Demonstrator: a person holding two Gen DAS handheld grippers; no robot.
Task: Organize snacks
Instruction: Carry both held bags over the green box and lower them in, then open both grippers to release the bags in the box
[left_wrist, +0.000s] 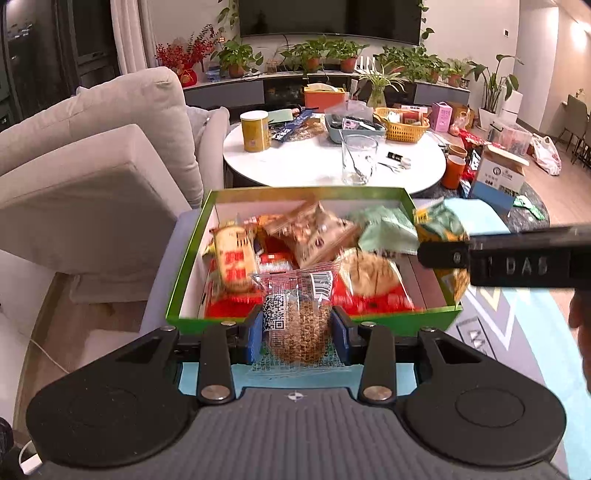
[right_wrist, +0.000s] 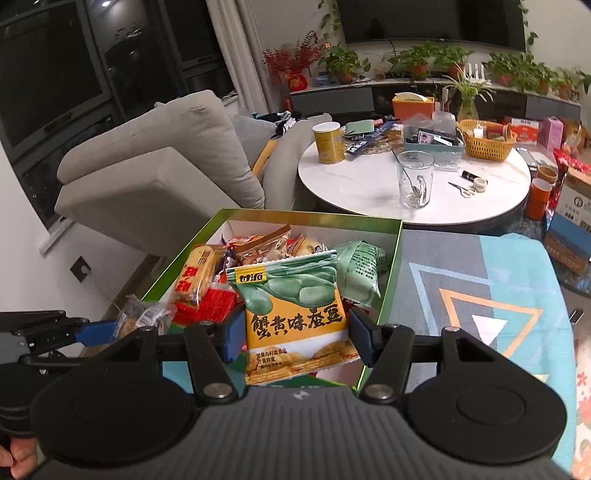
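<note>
A green box (left_wrist: 192, 258) with white inner walls holds several snack packets; it also shows in the right wrist view (right_wrist: 391, 280). My left gripper (left_wrist: 298, 332) is shut on a clear packet with a brown round cake (left_wrist: 299, 325), held at the box's near edge. It shows at the left of the right wrist view (right_wrist: 110, 330). My right gripper (right_wrist: 295, 336) is shut on a green and yellow broad bean packet (right_wrist: 295, 306), held over the box's near right part. It enters the left wrist view from the right (left_wrist: 443, 254).
The box stands on a patterned blue and grey cloth (right_wrist: 480, 295). Behind is a round white table (left_wrist: 314, 162) with a glass (left_wrist: 358, 158), a yellow can (left_wrist: 255, 131) and a yellow basket (left_wrist: 402, 125). A grey sofa (left_wrist: 92, 166) is at the left.
</note>
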